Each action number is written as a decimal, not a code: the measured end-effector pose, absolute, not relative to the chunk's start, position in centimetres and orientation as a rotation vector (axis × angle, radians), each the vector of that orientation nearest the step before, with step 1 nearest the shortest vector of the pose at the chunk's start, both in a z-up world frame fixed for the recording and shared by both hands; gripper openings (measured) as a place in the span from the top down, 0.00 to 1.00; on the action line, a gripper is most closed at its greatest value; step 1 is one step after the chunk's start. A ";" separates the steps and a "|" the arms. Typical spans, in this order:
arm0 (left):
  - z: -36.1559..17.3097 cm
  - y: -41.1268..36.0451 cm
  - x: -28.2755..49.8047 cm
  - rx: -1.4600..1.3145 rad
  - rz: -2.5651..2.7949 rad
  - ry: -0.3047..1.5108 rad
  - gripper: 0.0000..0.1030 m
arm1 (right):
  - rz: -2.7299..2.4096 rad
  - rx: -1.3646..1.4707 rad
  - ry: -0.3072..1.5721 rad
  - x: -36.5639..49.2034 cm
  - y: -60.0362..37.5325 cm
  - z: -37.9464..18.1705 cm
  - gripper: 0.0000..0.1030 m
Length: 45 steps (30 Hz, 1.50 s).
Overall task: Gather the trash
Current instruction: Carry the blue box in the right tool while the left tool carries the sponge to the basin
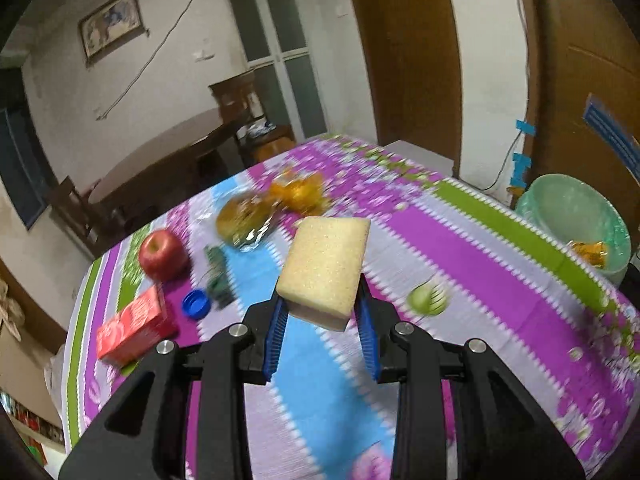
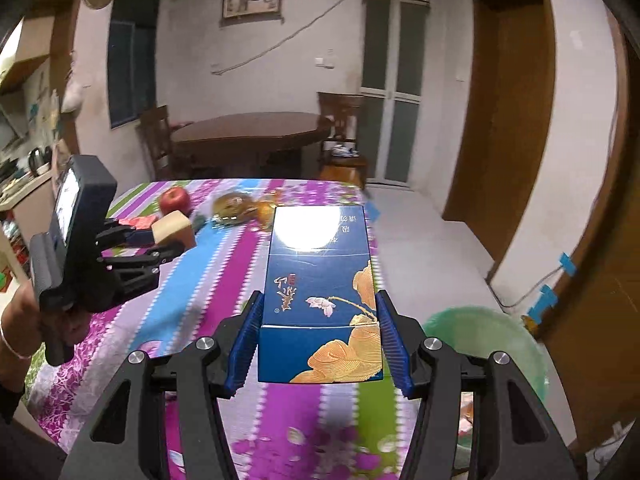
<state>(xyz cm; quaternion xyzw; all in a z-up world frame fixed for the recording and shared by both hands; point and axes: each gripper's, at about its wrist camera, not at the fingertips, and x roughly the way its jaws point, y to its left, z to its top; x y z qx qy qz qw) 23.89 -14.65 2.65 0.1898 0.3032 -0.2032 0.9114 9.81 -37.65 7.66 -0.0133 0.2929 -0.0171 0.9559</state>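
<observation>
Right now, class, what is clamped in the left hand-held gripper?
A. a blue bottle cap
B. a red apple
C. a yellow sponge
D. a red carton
C: the left wrist view shows the yellow sponge pinched in the left hand-held gripper, lifted off the table, while the apple, cap and carton lie on the cloth.
</observation>
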 end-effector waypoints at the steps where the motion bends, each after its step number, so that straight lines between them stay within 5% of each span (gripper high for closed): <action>1: 2.9 -15.4 23.6 0.395 -0.429 0.619 0.70 | -0.048 -0.027 0.594 9.6 -38.3 7.8 0.45; 28: 3.4 -37.4 17.0 0.599 -0.735 0.521 0.70 | -0.400 0.152 0.738 3.9 -59.2 6.8 0.45; 45: -0.1 -45.6 17.0 0.691 -0.924 0.633 0.70 | -0.427 0.337 0.879 4.7 -65.6 2.0 0.45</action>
